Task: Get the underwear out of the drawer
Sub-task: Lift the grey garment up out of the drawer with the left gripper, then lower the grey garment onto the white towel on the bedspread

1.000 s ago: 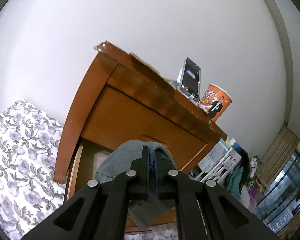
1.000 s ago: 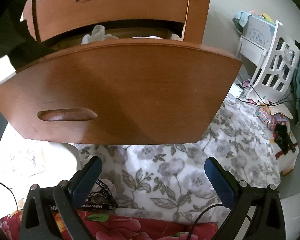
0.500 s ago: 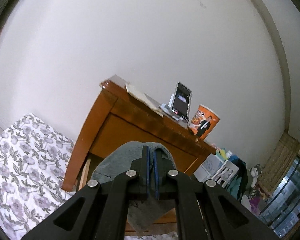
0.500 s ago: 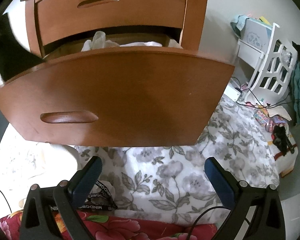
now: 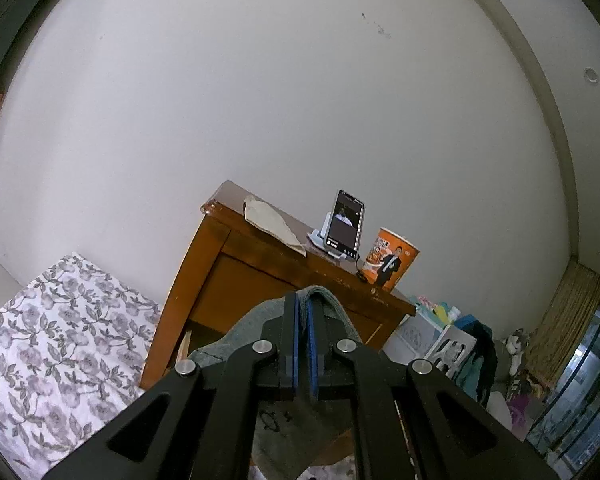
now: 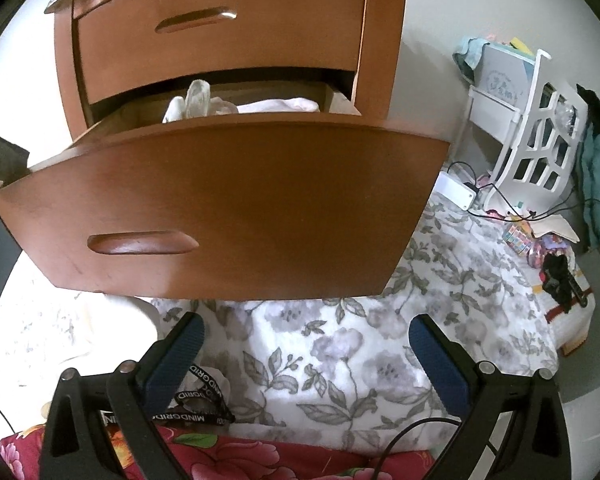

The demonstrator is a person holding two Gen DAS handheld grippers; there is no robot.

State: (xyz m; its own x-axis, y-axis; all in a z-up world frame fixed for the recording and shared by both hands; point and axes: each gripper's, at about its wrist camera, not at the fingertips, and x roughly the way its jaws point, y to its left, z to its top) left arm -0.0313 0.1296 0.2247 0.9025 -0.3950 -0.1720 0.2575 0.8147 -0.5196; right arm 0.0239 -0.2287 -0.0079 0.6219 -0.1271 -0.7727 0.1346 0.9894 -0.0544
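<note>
My left tongs (image 5: 302, 332) clenched the grey cotton underwear (image 5: 244, 330) above the open brown wooden drawer (image 6: 228, 204); right tongs (image 6: 304, 354) gaped empty. Dangling cloth risked snagging the drawer's front.

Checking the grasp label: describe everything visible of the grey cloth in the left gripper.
The grey fabric garment looks like soft knit, dull grey. A fold is pinched between the shut pads of the left gripper; a thicker band arches over the fingertips and the rest hangs below the fingers. It is in front of the wooden nightstand, touching nothing else visible.
</note>
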